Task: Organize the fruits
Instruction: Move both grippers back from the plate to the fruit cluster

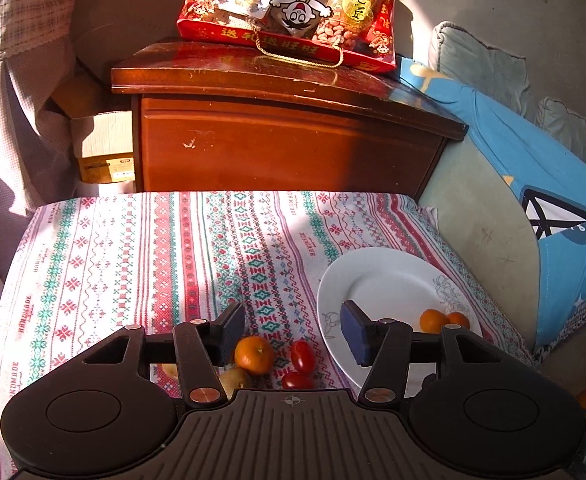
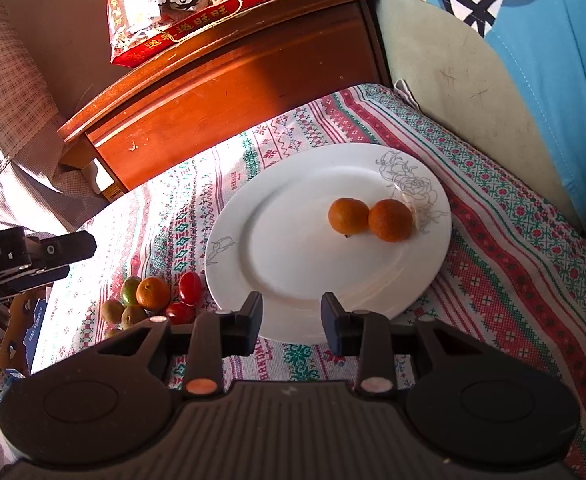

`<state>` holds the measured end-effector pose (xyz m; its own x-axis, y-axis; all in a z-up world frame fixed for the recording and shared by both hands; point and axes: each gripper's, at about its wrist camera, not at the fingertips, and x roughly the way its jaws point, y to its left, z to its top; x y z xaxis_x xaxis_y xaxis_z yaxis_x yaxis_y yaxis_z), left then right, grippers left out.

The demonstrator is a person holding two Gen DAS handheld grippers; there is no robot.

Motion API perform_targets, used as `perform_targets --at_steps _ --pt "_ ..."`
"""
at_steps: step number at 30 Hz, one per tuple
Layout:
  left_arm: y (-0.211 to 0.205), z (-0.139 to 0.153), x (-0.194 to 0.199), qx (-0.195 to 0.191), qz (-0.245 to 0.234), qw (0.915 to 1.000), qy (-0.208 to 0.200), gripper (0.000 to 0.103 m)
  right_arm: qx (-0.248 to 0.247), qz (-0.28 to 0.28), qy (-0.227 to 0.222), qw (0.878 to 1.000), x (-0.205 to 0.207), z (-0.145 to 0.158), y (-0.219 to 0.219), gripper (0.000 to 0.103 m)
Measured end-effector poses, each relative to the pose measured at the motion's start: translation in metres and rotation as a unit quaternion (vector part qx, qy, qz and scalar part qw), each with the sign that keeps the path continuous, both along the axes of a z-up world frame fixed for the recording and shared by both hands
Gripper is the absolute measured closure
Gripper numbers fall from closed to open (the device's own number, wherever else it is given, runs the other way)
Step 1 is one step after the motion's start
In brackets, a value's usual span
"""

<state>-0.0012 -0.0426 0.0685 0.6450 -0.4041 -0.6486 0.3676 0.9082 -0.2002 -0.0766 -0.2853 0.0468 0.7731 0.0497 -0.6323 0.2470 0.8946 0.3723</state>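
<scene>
White plate [image 2: 293,280], orange mandarins [image 2: 347,216], red/green patterned cloth [image 2: 513,280].

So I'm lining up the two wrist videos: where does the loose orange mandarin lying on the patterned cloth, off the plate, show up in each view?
Left wrist: the orange mandarin lies low centre, just beside the left gripper's left pad.
Right wrist: the same mandarin sits lower left, in the fruit cluster left of the plate.
Shared landmark: the round white ceramic plate holding two other mandarins.
</scene>
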Motion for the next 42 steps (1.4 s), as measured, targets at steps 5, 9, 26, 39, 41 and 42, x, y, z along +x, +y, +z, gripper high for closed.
perform_targets --at_steps 5,9,26,39,41,42 --pt "0.027 0.0 -0.004 -0.002 0.035 0.9993 0.009 0.05 -0.002 0.033 -0.005 0.999 -0.001 0.001 0.012 0.069" --pt "0.043 -0.006 -0.005 0.006 0.061 0.9979 0.02 0.05 -0.001 0.066 -0.01 0.998 -0.003 0.001 0.025 0.069" --pt "0.077 -0.033 -0.011 0.041 0.085 0.9947 0.041 0.05 0.0 0.171 -0.007 0.985 -0.002 -0.01 0.074 0.069" --pt "0.086 -0.048 -0.01 0.072 0.078 0.9928 0.056 0.05 -0.018 0.208 -0.006 0.978 0.007 -0.018 0.106 0.069" --pt "0.086 -0.048 -0.01 0.075 0.076 0.9928 0.054 0.05 -0.024 0.209 -0.006 0.978 0.01 -0.02 0.109 0.069" --pt "0.086 -0.048 -0.01 0.077 0.074 0.9929 0.052 0.05 -0.024 0.209 -0.005 0.978 0.011 -0.021 0.109 0.069"
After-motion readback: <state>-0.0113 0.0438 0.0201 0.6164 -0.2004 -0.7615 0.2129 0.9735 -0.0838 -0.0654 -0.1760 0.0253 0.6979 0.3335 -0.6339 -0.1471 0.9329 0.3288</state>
